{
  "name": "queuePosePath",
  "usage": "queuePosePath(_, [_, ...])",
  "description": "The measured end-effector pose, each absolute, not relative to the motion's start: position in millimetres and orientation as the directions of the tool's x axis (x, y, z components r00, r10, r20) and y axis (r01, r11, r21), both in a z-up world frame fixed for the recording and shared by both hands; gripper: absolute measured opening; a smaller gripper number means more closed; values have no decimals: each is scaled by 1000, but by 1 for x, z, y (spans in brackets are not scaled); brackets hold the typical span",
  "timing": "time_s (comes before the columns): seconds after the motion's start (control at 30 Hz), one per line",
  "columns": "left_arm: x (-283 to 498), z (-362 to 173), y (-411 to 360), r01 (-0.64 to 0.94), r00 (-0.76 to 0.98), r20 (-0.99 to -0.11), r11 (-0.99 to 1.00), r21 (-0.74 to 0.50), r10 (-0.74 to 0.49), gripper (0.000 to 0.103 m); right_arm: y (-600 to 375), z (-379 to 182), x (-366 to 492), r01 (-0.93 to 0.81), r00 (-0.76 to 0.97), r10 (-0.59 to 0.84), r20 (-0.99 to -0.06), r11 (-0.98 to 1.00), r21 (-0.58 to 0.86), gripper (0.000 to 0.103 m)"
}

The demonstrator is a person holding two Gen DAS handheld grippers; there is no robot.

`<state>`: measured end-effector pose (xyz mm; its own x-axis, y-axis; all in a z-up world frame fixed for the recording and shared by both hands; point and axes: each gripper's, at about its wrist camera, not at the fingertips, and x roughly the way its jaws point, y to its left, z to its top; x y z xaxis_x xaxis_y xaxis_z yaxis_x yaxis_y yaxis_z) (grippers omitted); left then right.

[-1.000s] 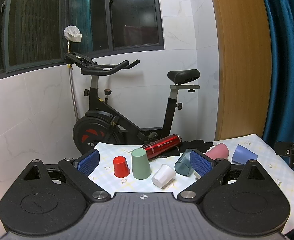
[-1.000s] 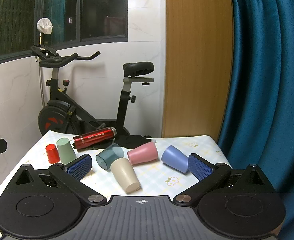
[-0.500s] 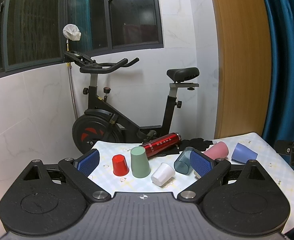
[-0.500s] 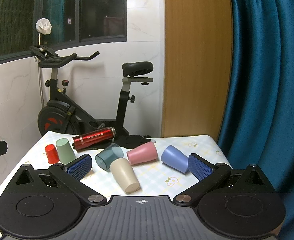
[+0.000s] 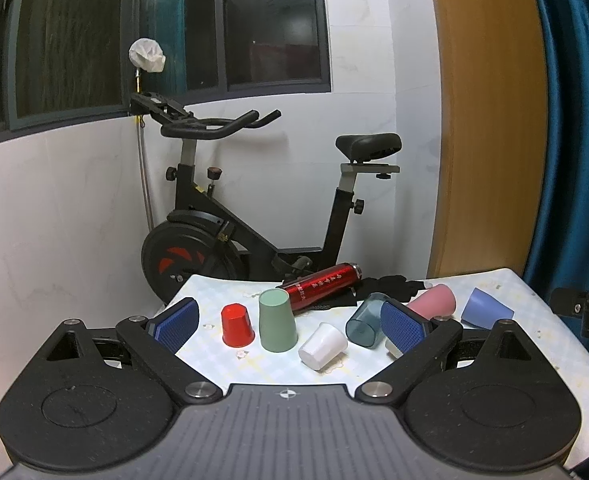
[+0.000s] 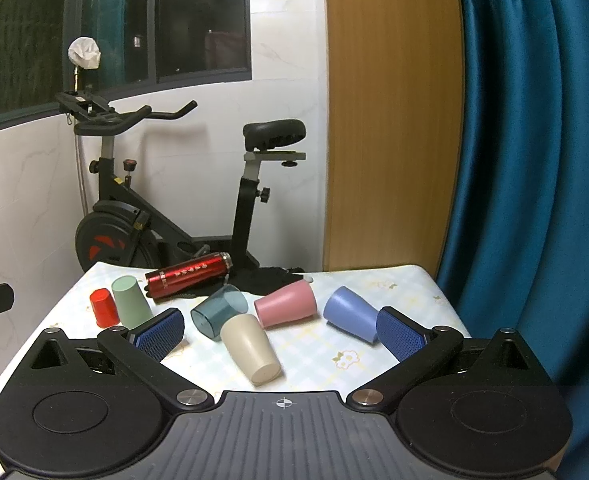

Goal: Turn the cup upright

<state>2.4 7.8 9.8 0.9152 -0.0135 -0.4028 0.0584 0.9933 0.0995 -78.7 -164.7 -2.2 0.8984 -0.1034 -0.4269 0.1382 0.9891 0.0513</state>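
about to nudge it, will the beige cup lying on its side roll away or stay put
The beige cup lies on its side and tapers, so a push would probably curve it round rather than send it straight. It looks like light plastic, likely to skid easily. The pink cup close behind may stop it.

Red cup [image 5: 236, 325], sage-green cup [image 5: 277, 326], white cup [image 5: 323, 346], translucent teal cup [image 6: 219, 310], pink cup [image 6: 286, 309], blue cup [image 6: 351, 319], cream cup [image 6: 250, 349], red bottle [image 6: 187, 274] with pale lettering, tablecloth [image 6: 334, 356] pale checked with small flowers, teal curtain [image 6: 534, 160], blue gripper pads [image 6: 400, 338].
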Motion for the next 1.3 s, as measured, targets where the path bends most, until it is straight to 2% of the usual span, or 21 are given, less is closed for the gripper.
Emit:
queuePosePath(0.27, [14, 7, 12, 4, 926, -375, 993, 118, 41, 99, -166, -7, -72, 106, 905, -77, -418, 993, 48, 103])
queuePosePath(0.4, [23, 4, 10, 8, 926, -374, 990, 141, 46, 99, -181, -10, -72, 97, 940, -61, -335, 991, 91, 103])
queuePosePath(0.53, [35, -3, 8, -1, 924, -377, 985, 173, 68, 99, -200, -18, -63, 135, 958, -109, -266, 987, 82, 103])
queuePosePath(0.77, [63, -17, 19, -5, 898, -436, 991, 130, 62, 99, -235, -35, -31, 111, 958, -81, -275, 989, 98, 103])
queuePosePath(1.0, [100, -27, 40, -57, 883, -460, 994, 92, 93, 99, -251, -46, 10, 80, 936, -35, -351, 990, 114, 103])
queuePosePath(1.17, [124, -43, 59, -90, 821, -562, 995, 50, 102, 98, -252, -54, 36, 92, 917, -35, -398, 988, 124, 103])
queuePosePath(1.23, [135, -52, 69, -75, 777, -627, 997, 6, 62, 98, -251, -59, 42, 105, 913, -50, -404, 988, 113, 103])
queuePosePath(1.3, [140, -60, 79, -93, 759, -649, 995, -21, 57, 98, -248, -64, 46, 112, 911, -60, -408, 988, 105, 103])
